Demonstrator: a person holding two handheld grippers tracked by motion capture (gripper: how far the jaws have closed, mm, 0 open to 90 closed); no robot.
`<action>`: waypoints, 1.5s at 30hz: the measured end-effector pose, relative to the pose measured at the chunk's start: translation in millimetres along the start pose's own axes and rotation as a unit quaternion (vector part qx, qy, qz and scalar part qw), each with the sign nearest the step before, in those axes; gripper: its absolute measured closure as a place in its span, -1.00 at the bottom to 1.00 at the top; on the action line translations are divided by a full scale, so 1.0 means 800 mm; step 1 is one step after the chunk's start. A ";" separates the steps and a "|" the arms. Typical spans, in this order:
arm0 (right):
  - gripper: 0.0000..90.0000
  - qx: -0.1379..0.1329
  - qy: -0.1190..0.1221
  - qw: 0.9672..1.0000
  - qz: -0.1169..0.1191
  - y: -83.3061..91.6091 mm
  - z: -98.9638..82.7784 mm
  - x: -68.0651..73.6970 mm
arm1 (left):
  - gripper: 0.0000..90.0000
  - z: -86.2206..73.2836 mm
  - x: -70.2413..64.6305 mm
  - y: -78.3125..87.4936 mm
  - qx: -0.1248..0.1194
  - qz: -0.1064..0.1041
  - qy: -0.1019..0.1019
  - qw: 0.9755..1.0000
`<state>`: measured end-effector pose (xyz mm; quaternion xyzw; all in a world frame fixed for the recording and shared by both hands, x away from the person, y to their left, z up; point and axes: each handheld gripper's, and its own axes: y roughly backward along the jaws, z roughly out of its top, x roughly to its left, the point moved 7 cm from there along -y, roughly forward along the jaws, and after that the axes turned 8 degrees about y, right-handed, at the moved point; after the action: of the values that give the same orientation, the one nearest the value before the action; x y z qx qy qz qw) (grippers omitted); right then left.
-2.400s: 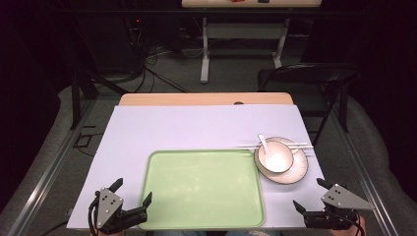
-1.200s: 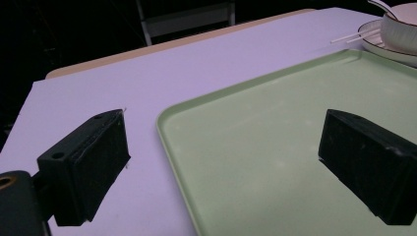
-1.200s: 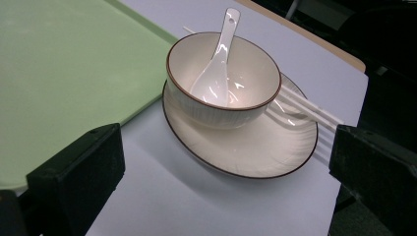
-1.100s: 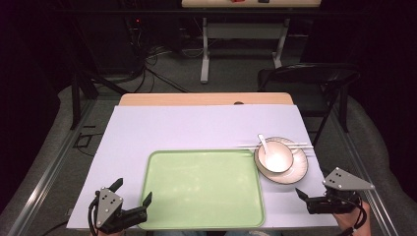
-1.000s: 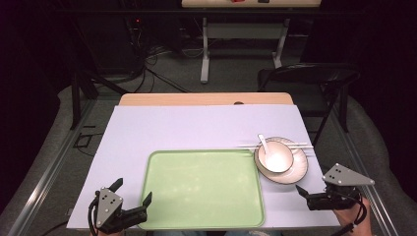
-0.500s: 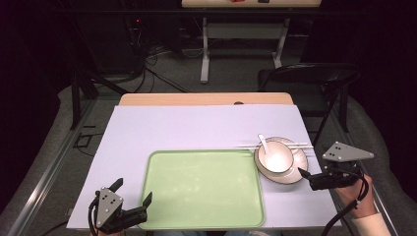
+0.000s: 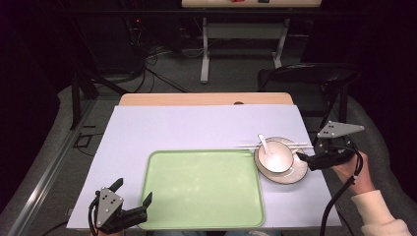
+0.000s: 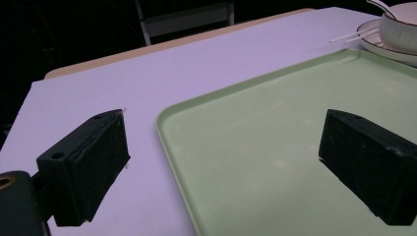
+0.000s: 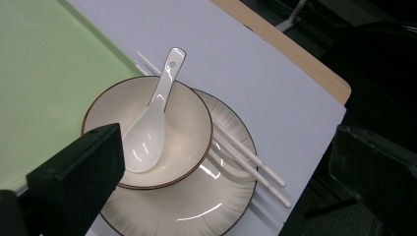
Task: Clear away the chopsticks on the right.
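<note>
While the left gripper point(image 7: 132, 200) rests wide open at the green tray's point(image 7: 204, 189) near corner, the right gripper point(image 7: 301, 158), also wide open, hovers beside the plate point(image 7: 290, 174). A bowl point(image 9: 187, 128) holding a spoon point(image 9: 150, 125) sits on that plate beside chopsticks point(image 9: 251, 164).

The chopsticks point(image 9: 251, 164) run under the bowl point(image 9: 184, 132) so their far ends are hidden, and the tray point(image 8: 275, 162) is cut off, probably halfway, in the left gripper view.

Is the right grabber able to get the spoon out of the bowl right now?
Probably yes. The right gripper is open beside the plate, and the spoon lies uncovered in the bowl, its handle sticking out over the rim. Nothing blocks the way.
</note>
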<state>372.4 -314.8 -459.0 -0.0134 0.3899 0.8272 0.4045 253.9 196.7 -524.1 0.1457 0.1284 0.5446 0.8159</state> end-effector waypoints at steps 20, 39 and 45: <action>-1.00 0.050 0.004 0.998 0.045 -0.056 0.019 -0.048 | -0.90 0.000 0.000 0.000 0.001 -0.001 -0.001 1.000; -0.93 0.143 0.004 0.986 0.080 -0.130 -0.004 -0.069 | -0.90 0.000 0.000 0.001 0.002 -0.001 -0.002 1.000; -0.55 0.169 0.000 0.981 0.094 -0.155 -0.018 -0.070 | -0.90 0.000 0.000 0.001 0.001 -0.001 -0.001 1.000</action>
<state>490.1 -315.2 -529.1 0.0919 0.5236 0.7836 0.3215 253.1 197.3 -524.1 0.1475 0.1282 0.5434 0.8164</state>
